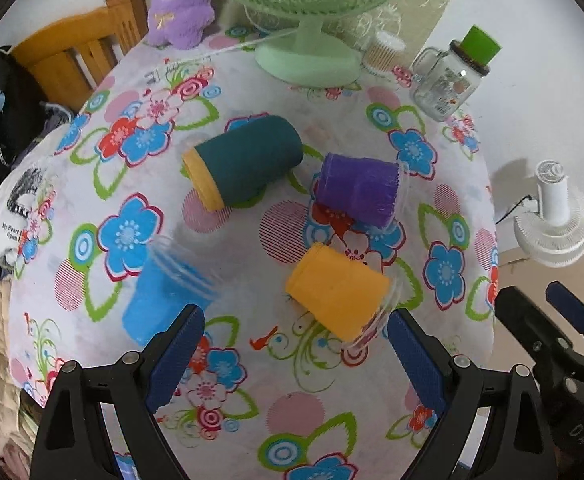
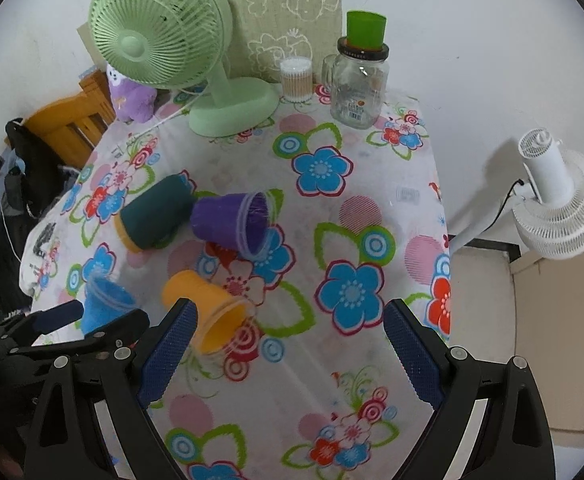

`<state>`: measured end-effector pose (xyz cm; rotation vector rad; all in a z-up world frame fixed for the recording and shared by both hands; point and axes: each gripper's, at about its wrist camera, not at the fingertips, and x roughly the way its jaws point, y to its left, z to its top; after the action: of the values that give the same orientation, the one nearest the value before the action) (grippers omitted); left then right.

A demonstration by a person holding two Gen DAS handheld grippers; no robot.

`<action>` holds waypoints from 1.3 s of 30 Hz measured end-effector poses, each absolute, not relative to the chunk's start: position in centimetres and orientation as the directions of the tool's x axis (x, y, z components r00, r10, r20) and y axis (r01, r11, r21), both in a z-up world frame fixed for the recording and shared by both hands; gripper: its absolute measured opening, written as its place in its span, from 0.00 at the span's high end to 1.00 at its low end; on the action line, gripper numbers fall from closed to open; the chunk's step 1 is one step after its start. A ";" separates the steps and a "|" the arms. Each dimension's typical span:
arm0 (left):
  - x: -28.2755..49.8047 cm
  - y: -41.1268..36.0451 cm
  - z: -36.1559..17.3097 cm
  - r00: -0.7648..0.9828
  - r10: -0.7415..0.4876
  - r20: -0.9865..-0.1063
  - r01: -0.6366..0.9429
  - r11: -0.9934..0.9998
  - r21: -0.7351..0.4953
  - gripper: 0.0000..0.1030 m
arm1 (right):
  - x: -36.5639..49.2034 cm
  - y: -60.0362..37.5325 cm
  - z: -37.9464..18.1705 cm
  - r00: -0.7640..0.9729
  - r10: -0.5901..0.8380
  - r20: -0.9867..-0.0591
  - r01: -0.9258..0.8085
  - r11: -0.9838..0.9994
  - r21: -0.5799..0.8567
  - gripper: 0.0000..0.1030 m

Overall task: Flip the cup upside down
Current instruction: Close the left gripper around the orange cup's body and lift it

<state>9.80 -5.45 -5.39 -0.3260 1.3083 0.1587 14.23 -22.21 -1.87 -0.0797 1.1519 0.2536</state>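
Several plastic cups rest on the flowered tablecloth (image 1: 276, 408). A blue cup (image 1: 164, 296) stands upright at the left. A yellow cup (image 1: 337, 290), a purple cup (image 1: 357, 190) and a dark teal cup (image 1: 248, 160) lie on their sides. My left gripper (image 1: 295, 356) is open and empty, just in front of the blue and yellow cups. My right gripper (image 2: 290, 352) is open and empty, with the yellow cup (image 2: 208, 310) by its left finger. In the right wrist view, the blue cup (image 2: 106, 304) stands left, and the purple cup (image 2: 232, 222) and teal cup (image 2: 154, 212) lie beyond.
A green desk fan (image 2: 196, 64), a cotton-swab tub (image 2: 295, 80) and a glass mug-jar with a green cup on top (image 2: 357, 80) stand at the table's far edge. A purple plush (image 1: 182, 4) and wooden chair (image 1: 80, 52) are far left. A white floor fan (image 2: 555, 204) stands right.
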 end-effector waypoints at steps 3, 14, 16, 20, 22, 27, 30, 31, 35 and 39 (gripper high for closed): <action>10.8 -6.0 -6.8 0.219 -0.077 -0.973 -0.327 0.934 -0.147 0.08 | 15.5 -22.6 -2.7 0.368 0.152 -0.917 -0.253 0.966 0.059 0.07; 13.7 -6.4 -10.7 0.147 -0.111 -0.983 -0.444 0.880 -0.166 0.08 | 18.7 -23.9 -6.2 0.298 0.153 -0.942 -0.250 0.965 0.078 0.07; 14.1 -6.2 -11.2 0.133 -0.139 -0.981 -0.463 0.867 -0.186 0.09 | 19.2 -24.0 -6.6 0.288 0.147 -0.946 -0.251 0.965 0.074 0.07; 14.5 -6.1 -11.8 0.124 -0.143 -0.982 -0.487 0.854 -0.185 0.09 | 19.7 -23.7 -7.0 0.278 0.147 -0.949 -0.265 0.962 0.071 0.07; 14.8 -6.1 -12.3 0.119 -0.150 -0.981 -0.491 0.850 -0.190 0.09 | 20.1 -23.6 -7.2 0.271 0.148 -0.951 -0.270 0.960 0.072 0.07; 15.2 -6.0 -14.1 0.082 -0.207 -0.975 -0.520 0.825 -0.219 0.18 | 20.7 -23.3 -8.2 0.248 0.143 -0.958 -0.279 0.958 0.071 0.07; 15.0 -6.0 -15.0 0.073 -0.244 -0.967 -0.537 0.807 -0.244 0.31 | 20.8 -23.0 -8.7 0.235 0.141 -0.962 -0.290 0.955 0.070 0.07; 15.0 -6.0 -15.2 0.071 -0.257 -0.964 -0.540 0.803 -0.254 0.36 | 20.8 -22.9 -8.9 0.231 0.140 -0.963 -0.293 0.954 0.069 0.07; 14.8 -6.2 -15.4 0.087 -0.259 -0.962 -0.506 0.820 -0.266 0.39 | 20.9 -22.5 -9.3 0.223 0.137 -0.965 -0.299 0.952 0.066 0.07; 15.2 -6.7 -14.8 0.092 -0.211 -0.973 -0.448 0.864 -0.230 0.40 | 20.8 -22.5 -9.6 0.213 0.135 -0.968 -0.290 0.955 0.069 0.07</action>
<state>15.20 -6.66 -14.81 -0.5500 1.4906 0.1895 20.81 -22.46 -9.63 -0.1367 1.3242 0.2962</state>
